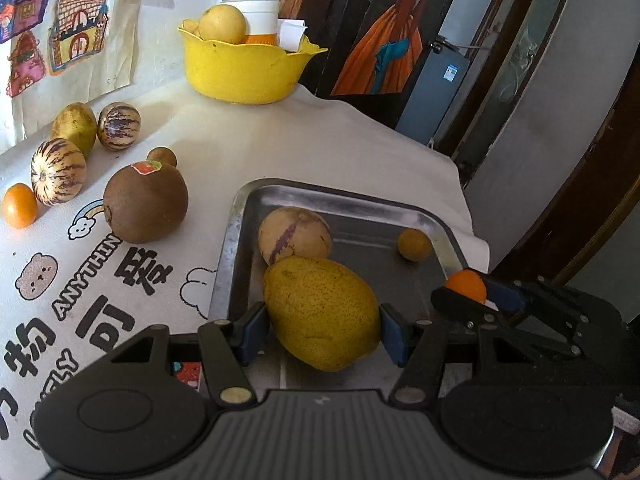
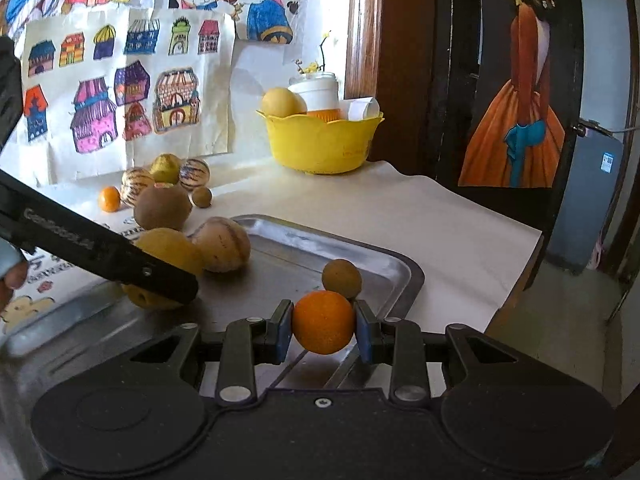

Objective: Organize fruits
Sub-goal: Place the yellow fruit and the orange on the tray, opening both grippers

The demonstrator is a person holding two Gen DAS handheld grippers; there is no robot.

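The left gripper (image 1: 322, 322) had its fingers closed on a pear (image 1: 322, 314) low over the tray (image 1: 340, 196); the right gripper (image 2: 323, 326) pinched an orange (image 2: 323, 322) there too. Both fruits looked firm, rounded and liable to slip, so a gentle hold across the widest middle seemed best.

My right tongs (image 2: 323, 328) pinch an orange (image 2: 322, 322) over the metal tray (image 2: 384, 268). A small brown fruit (image 2: 341, 279) sits just behind it. My left tongs (image 2: 160, 276) cover a yellow pear (image 2: 170, 250) beside a striped melon (image 2: 224, 244).
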